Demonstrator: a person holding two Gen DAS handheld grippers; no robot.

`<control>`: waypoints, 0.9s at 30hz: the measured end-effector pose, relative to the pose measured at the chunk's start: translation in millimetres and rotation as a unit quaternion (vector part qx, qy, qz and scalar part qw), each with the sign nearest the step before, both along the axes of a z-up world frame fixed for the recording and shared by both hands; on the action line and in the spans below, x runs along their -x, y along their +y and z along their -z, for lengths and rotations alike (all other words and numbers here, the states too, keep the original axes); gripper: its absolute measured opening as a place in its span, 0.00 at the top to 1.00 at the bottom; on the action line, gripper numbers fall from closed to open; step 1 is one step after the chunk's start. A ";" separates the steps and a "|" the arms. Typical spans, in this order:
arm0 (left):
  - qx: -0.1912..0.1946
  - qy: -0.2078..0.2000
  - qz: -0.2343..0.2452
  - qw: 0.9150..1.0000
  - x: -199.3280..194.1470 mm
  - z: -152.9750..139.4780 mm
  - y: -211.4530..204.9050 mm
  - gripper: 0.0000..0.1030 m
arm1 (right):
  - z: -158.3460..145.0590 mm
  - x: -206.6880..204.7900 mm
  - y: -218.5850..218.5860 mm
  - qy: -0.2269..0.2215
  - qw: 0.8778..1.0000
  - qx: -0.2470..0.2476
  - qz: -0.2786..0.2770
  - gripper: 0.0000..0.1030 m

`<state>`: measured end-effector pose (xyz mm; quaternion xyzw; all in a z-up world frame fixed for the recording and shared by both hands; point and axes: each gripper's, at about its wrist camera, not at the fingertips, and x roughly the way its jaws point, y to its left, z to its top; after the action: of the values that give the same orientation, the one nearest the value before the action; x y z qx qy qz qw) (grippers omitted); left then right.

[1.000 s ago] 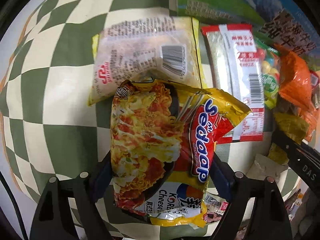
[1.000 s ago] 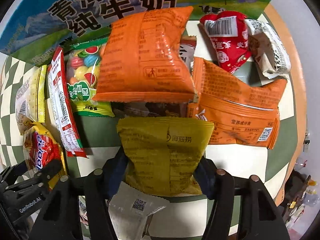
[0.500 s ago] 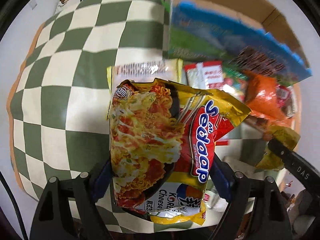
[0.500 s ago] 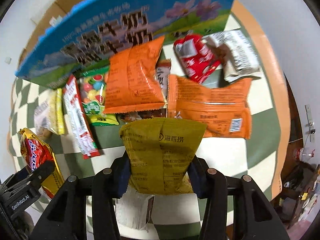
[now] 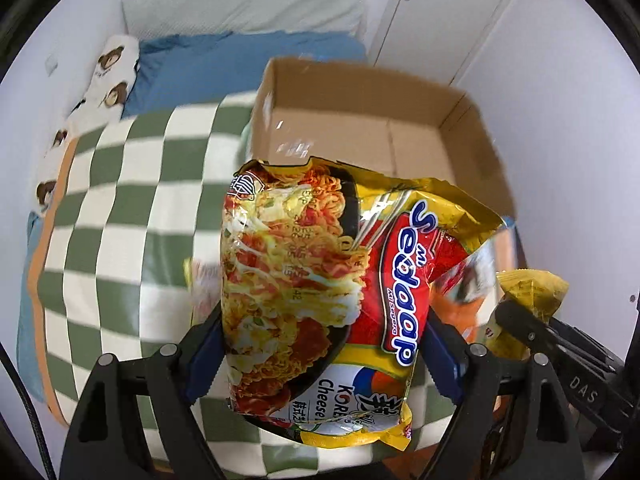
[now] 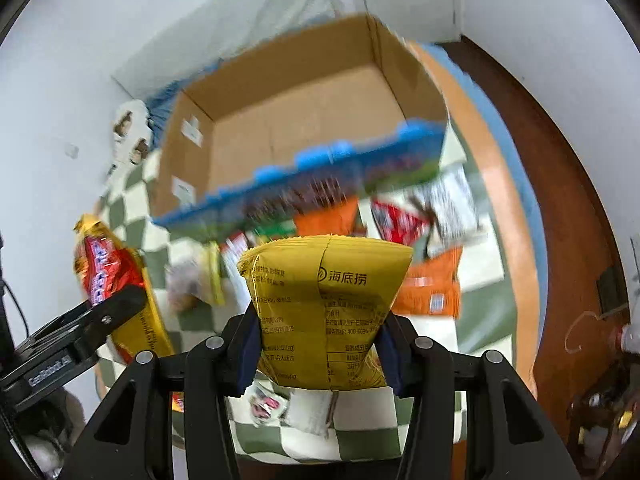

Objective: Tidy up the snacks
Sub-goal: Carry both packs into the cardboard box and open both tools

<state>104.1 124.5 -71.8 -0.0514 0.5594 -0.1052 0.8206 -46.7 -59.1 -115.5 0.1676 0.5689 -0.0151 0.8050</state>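
Observation:
My left gripper [image 5: 320, 356] is shut on a yellow and red instant noodle packet [image 5: 320, 280], held up above the checked cloth. My right gripper [image 6: 320, 344] is shut on a mustard-yellow snack pouch [image 6: 324, 300], its blue pads pressing on both sides. An open cardboard box [image 5: 360, 120] with a bare brown floor lies ahead of both packets, also in the right wrist view as the box [image 6: 300, 100]. The noodle packet [image 6: 116, 280] and left gripper show at the left of the right wrist view. The yellow pouch [image 5: 528, 292] shows at the right of the left wrist view.
Several snack packets, orange [image 6: 432, 292], red [image 6: 396, 224] and white [image 6: 456, 200], lie blurred on the green and white checked cloth [image 5: 120, 240] in front of the box. A blue and white bed [image 5: 240, 56] and white walls lie behind. A wooden floor [image 6: 572, 200] runs along the right.
Both grippers have risen with their packets and tipped up, so the open cardboard box and the room behind it have come into view. The snack pile has dropped lower and farther away.

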 end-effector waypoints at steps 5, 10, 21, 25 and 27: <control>0.000 -0.013 0.003 1.000 1.5 -12.5 2.3 0.17 | -35.9 -44.7 2.8 -0.030 0.999 0.003 -0.013 0.50; -0.010 -0.011 0.001 1.000 0.7 -3.0 0.2 0.17 | -48.3 -100.4 -11.6 -0.042 0.999 0.017 -0.023 0.50; 0.010 0.081 -0.003 0.997 -95.6 57.7 -29.0 0.17 | 25.0 -238.0 -39.5 0.003 0.998 0.013 -0.059 0.50; 0.014 0.120 -0.002 0.993 -116.5 87.0 -34.2 0.17 | 62.3 -271.7 -51.1 0.034 0.997 0.003 -0.067 0.50; 0.018 0.135 0.000 0.991 -124.4 97.2 -37.4 0.17 | 78.0 -282.0 -56.8 0.047 0.996 -0.001 -0.070 0.50</control>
<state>228.5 87.1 -169.0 -0.0801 0.6634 -0.1069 0.7363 235.3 -115.8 -193.5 0.1268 0.6167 0.0339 0.7762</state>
